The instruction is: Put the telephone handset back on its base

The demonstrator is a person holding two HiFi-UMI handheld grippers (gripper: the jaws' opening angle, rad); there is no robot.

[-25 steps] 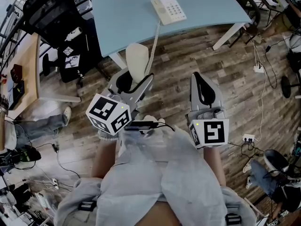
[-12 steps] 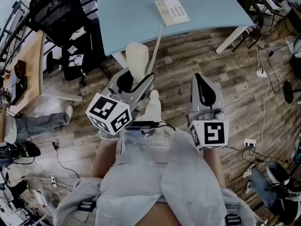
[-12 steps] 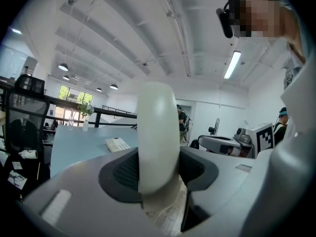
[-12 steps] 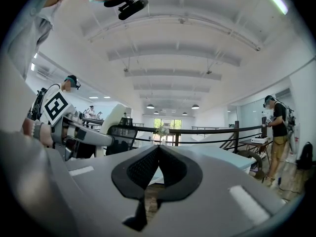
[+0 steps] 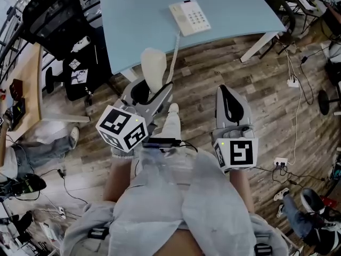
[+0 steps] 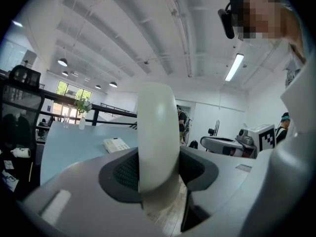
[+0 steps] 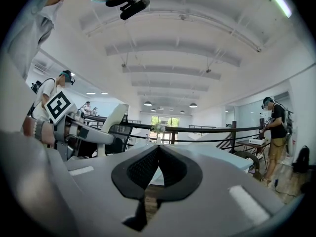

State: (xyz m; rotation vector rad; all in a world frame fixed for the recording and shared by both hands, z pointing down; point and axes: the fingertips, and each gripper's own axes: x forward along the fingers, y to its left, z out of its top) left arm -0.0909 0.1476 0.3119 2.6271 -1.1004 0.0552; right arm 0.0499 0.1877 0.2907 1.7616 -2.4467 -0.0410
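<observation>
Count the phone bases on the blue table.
1: the base sits near the table's front edge, its cord running to the handset held by the left gripper. The table's far side is cut off, so another could be hidden.

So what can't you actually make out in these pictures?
- Handset: in the head view its lower end is hidden between the jaws of the left gripper.
- Telephone base: the key labels are too small to read in either the head view or the left gripper view.
- Cord: in the head view the left gripper hides where it joins the handset.
</observation>
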